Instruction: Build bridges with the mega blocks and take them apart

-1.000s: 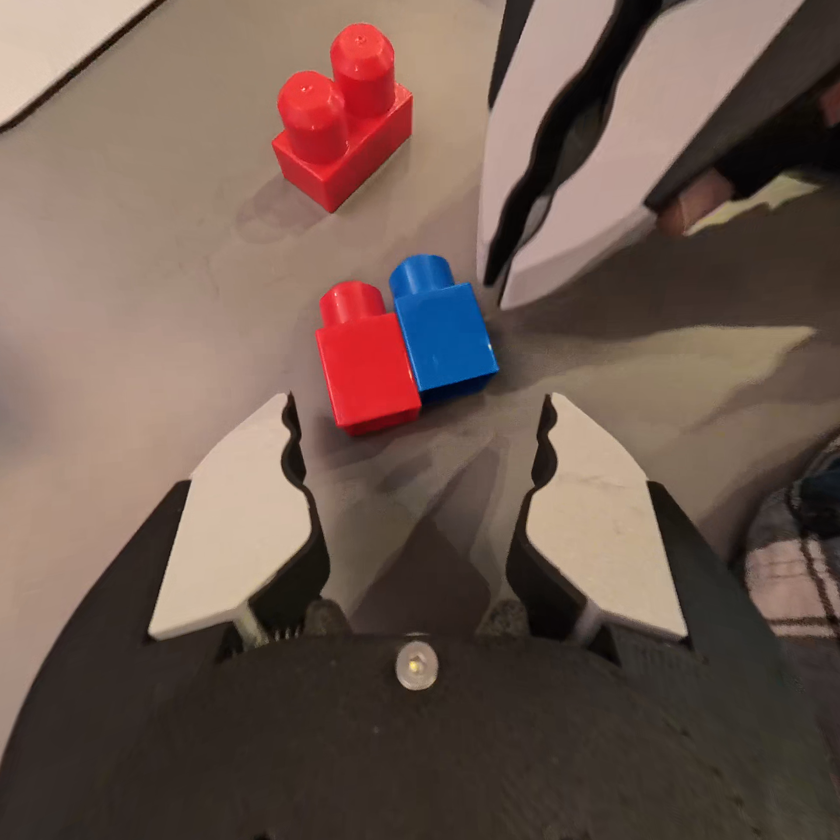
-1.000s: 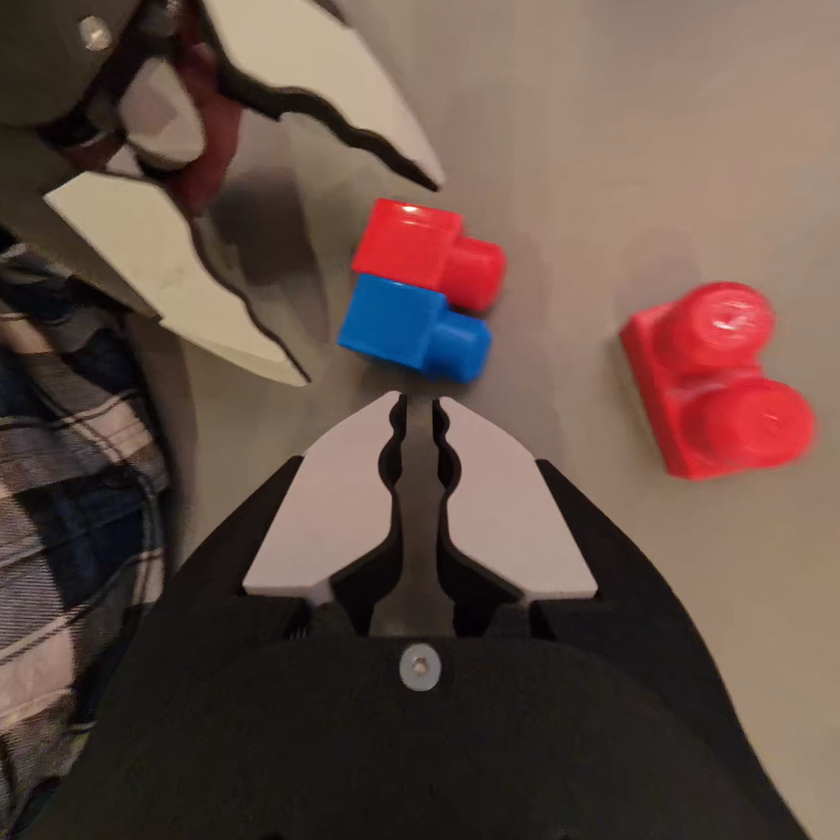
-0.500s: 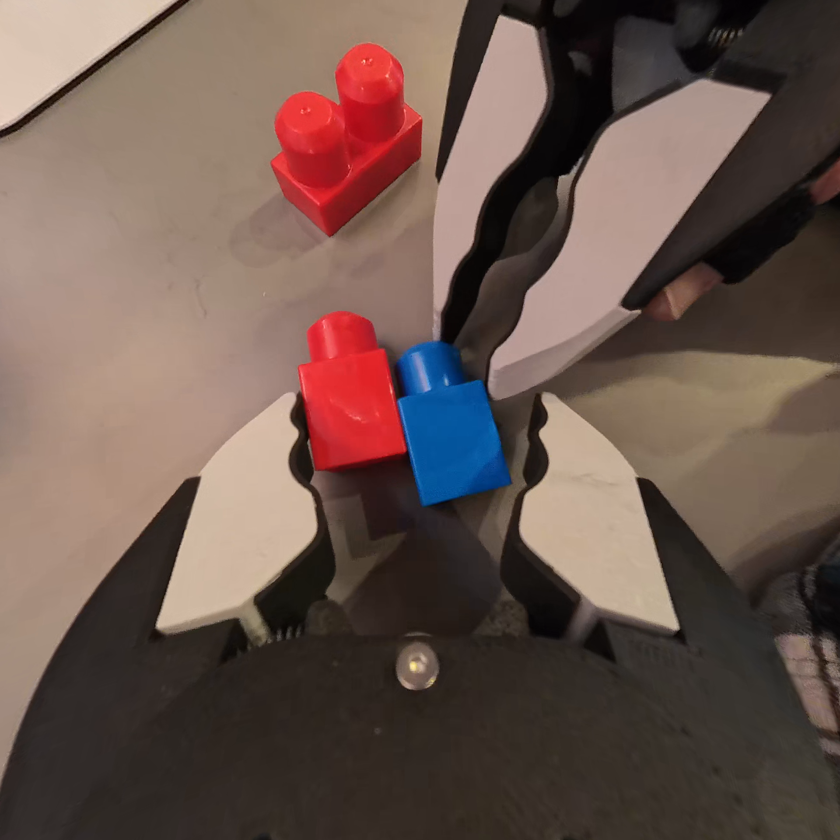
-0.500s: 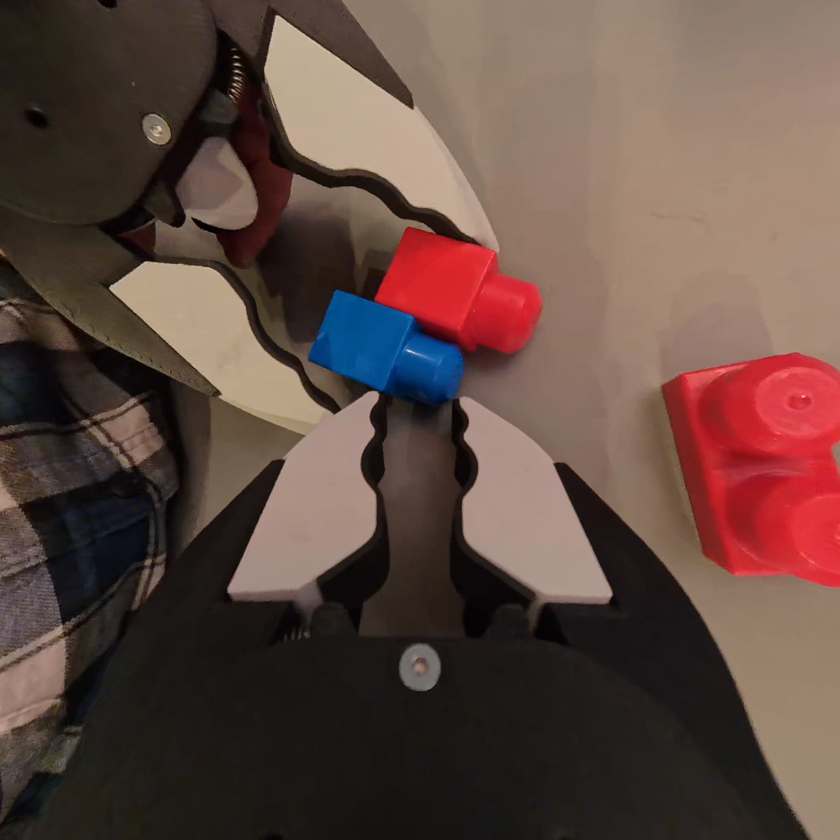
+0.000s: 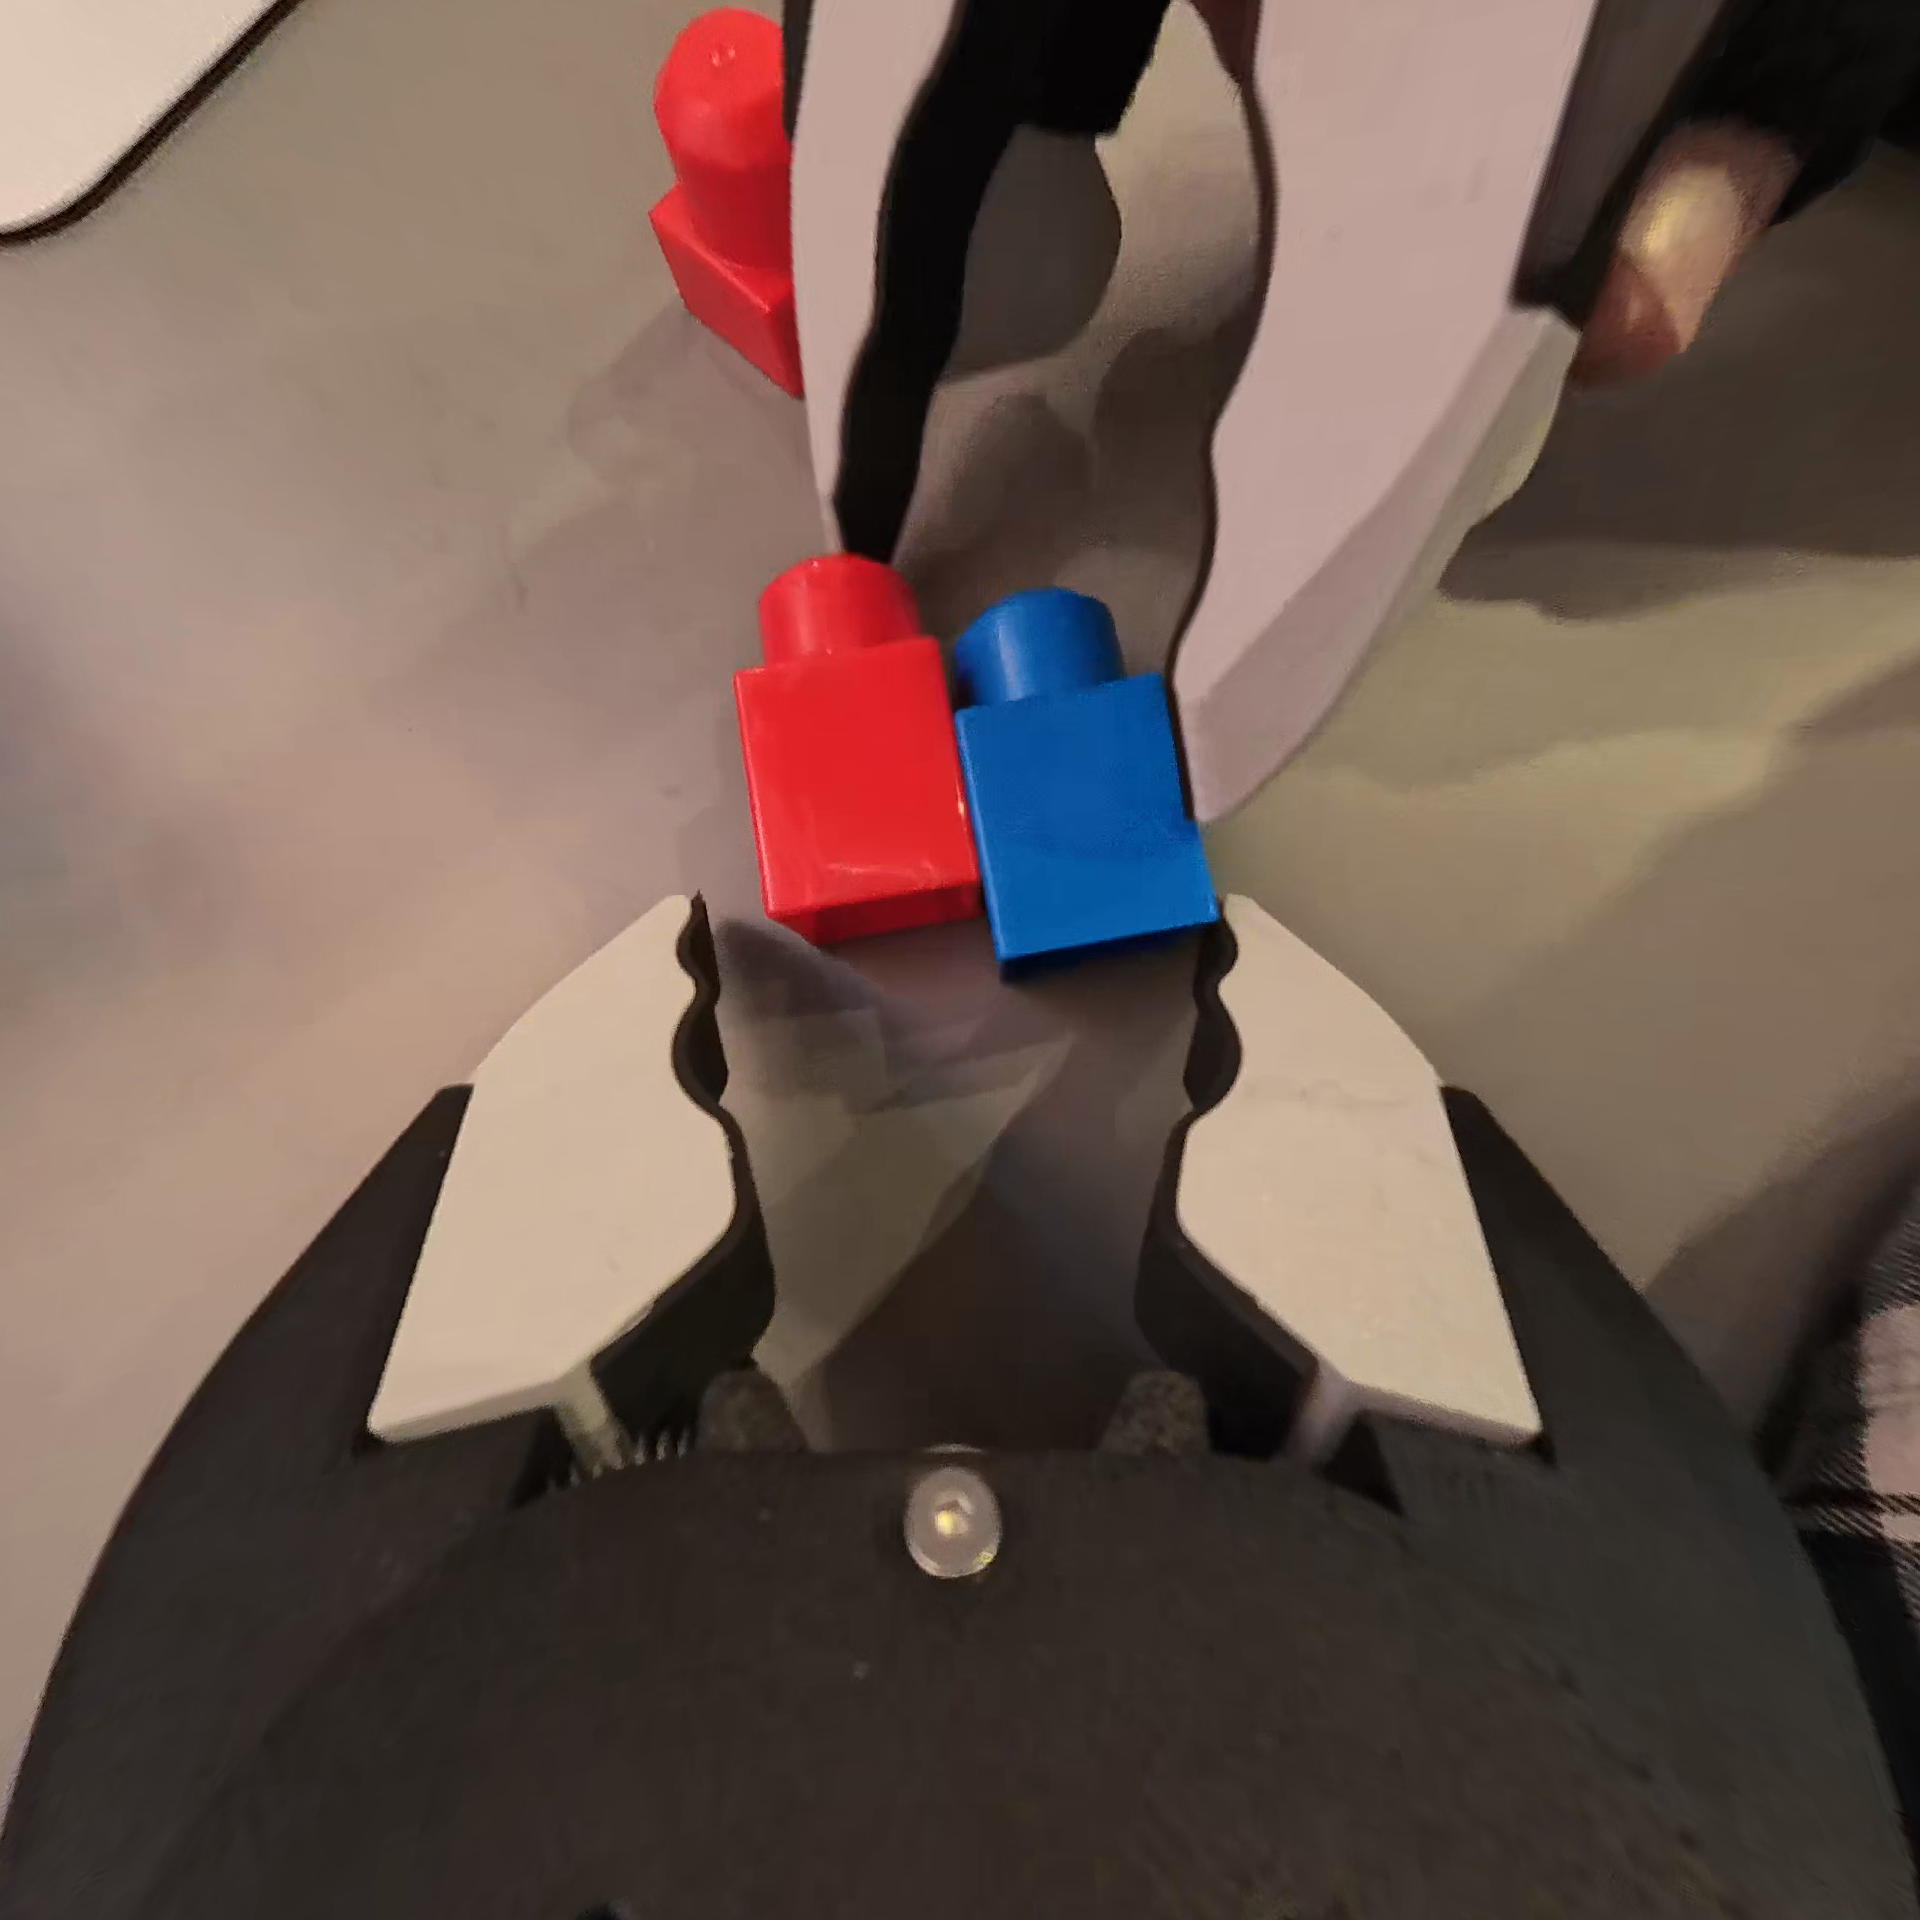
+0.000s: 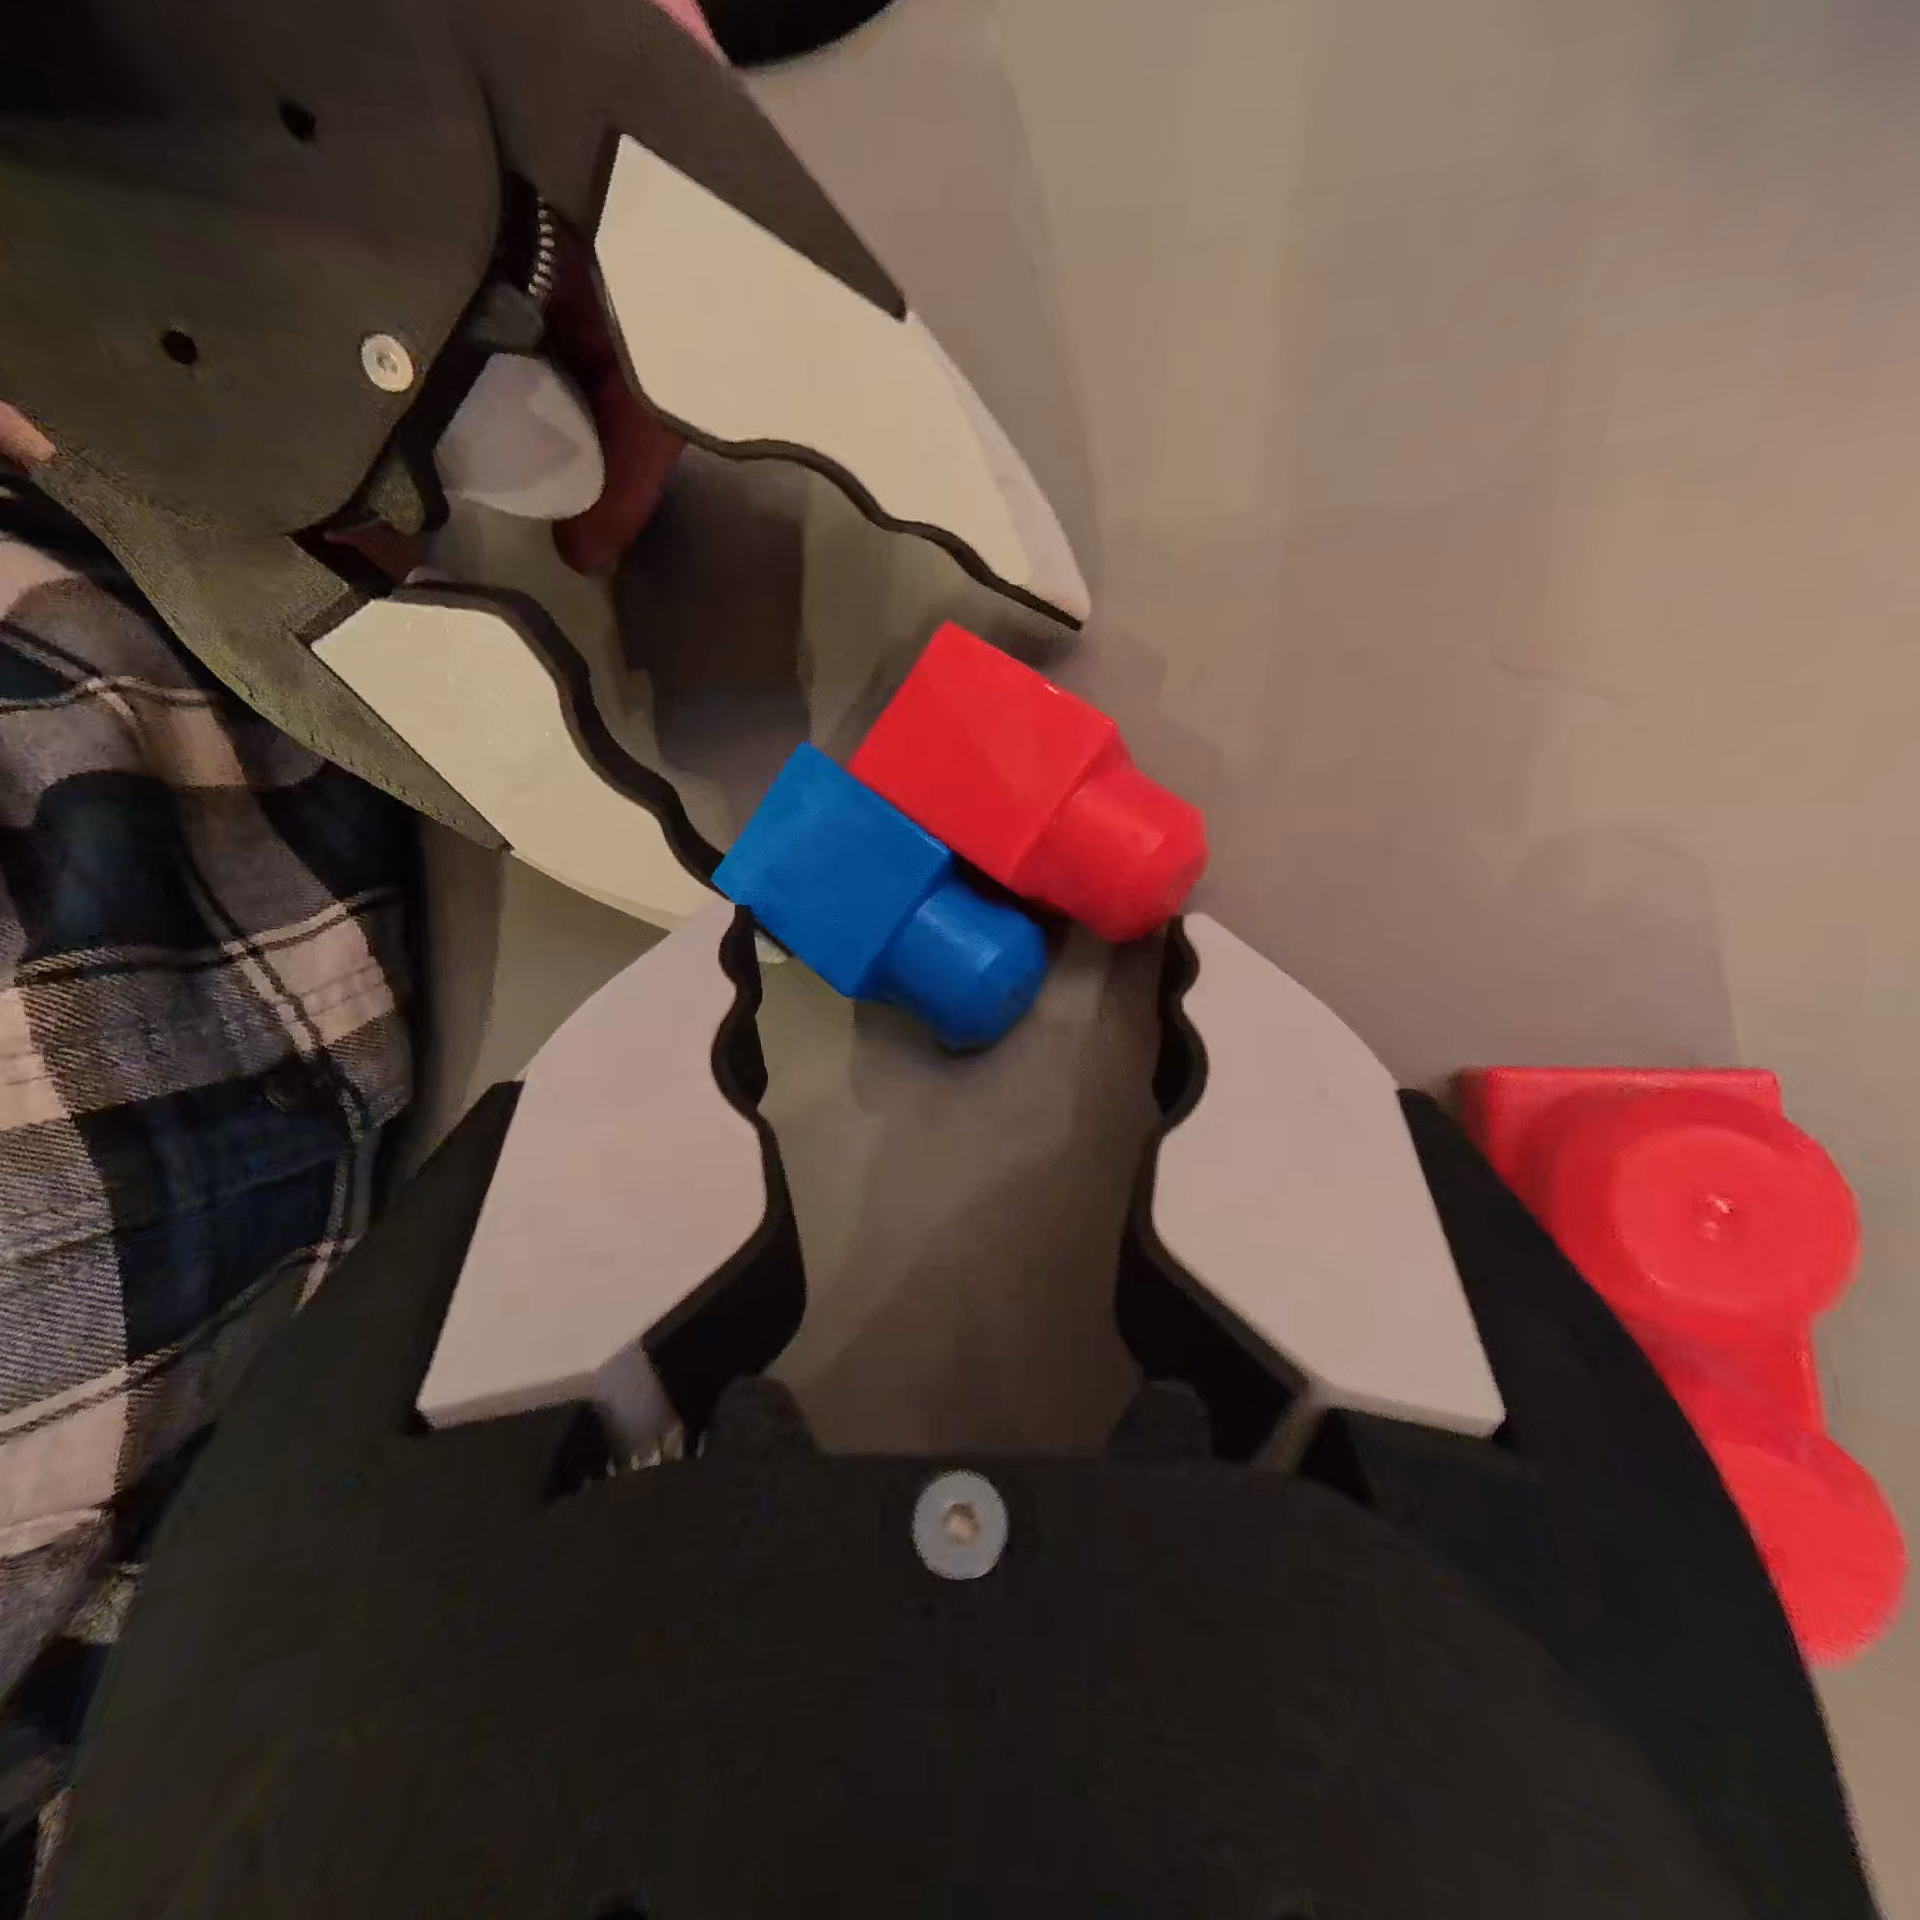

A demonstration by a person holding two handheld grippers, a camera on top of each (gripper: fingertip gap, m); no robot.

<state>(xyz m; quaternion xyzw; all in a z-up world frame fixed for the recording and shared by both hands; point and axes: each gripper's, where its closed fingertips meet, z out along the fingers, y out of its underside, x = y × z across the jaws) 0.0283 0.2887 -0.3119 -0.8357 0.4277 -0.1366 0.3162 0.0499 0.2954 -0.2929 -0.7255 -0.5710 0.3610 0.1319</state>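
A red one-stud block (image 5: pixel 852 769) and a blue one-stud block (image 5: pixel 1081 810) lie on their sides, touching, on the grey table (image 5: pixel 312 623). My left gripper (image 5: pixel 961 925) is open and empty, its fingertips just short of the blocks' hollow ends. My right gripper (image 6: pixel 958 930) is open and empty and faces it from the stud side. The blue block's (image 6: pixel 862 883) stud lies between its tips with a gap on each side, and the red block (image 6: pixel 1008 769) lies just beyond. In the left wrist view one right finger (image 5: pixel 1351 520) stands beside the blue block.
A red two-stud block (image 5: pixel 727 208) stands behind the right gripper's finger; in the right wrist view it (image 6: pixel 1683 1247) lies close to the right of that gripper. A white board's corner (image 5: pixel 62 104) lies far left. A plaid sleeve (image 6: pixel 156 935) lies near the left gripper. Left and right tips are no more than a few centimetres apart.
My right gripper has opened wide from nearly shut and moved up to the blocks' studs. My left gripper has closed in on the pair. The two small blocks have turned slightly on the table.
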